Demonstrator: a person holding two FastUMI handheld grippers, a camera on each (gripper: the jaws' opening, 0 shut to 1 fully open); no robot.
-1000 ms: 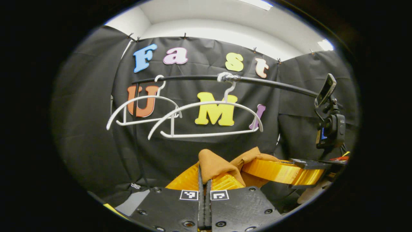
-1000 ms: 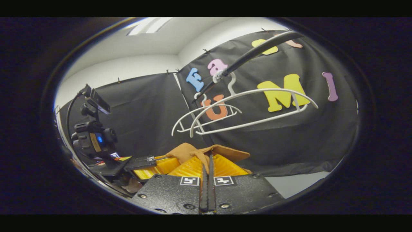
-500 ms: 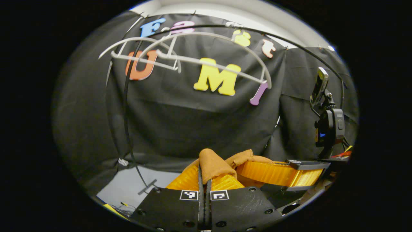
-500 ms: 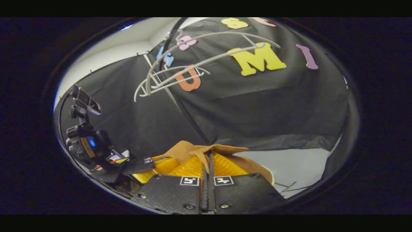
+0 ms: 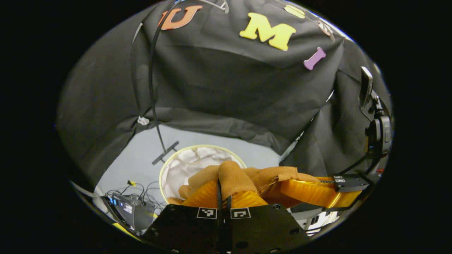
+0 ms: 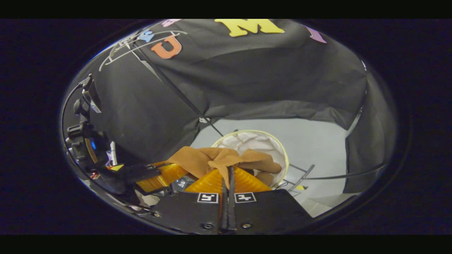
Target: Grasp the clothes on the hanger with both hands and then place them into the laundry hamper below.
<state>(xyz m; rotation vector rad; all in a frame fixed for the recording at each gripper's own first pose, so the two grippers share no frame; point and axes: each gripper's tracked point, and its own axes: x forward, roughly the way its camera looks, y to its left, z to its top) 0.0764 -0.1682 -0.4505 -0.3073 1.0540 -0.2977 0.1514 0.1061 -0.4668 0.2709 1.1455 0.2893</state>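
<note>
- My left tool (image 5: pixel 224 195) is clenched on the brown garment (image 5: pixel 233 176); in the left gripper view both fingers press together on a fold of cloth that bulges up just above their tips.
- My right tool (image 6: pixel 228 176) is likewise clenched on the same garment (image 6: pixel 212 158); in the right gripper view the fabric spreads out from the pinch toward 10 and 2 o'clock.
- In the left gripper view the right tool (image 5: pixel 317 192) sits at about 3 o'clock from my own fingers, close beside them, with the cloth bridging the two.
- In the right gripper view the left tool (image 6: pixel 159 174) shows at about 9 o'clock, also gripping the cloth.
- The laundry hamper (image 5: pixel 166 165) stands on the pale floor (image 5: pixel 141 155) below, a round pale rim with a light lining; the garment hangs over its opening, covering its near edge in the left gripper view.
- In the right gripper view the hamper (image 6: pixel 282 151) lies just beyond the cloth at 12 to 1 o'clock.
- White hangers (image 6: pixel 141 44) hang high at 11 o'clock in the right gripper view, well apart from the garment.
- A thin black rack pole (image 5: pixel 153 88) runs down to the floor beside the hamper.
</note>
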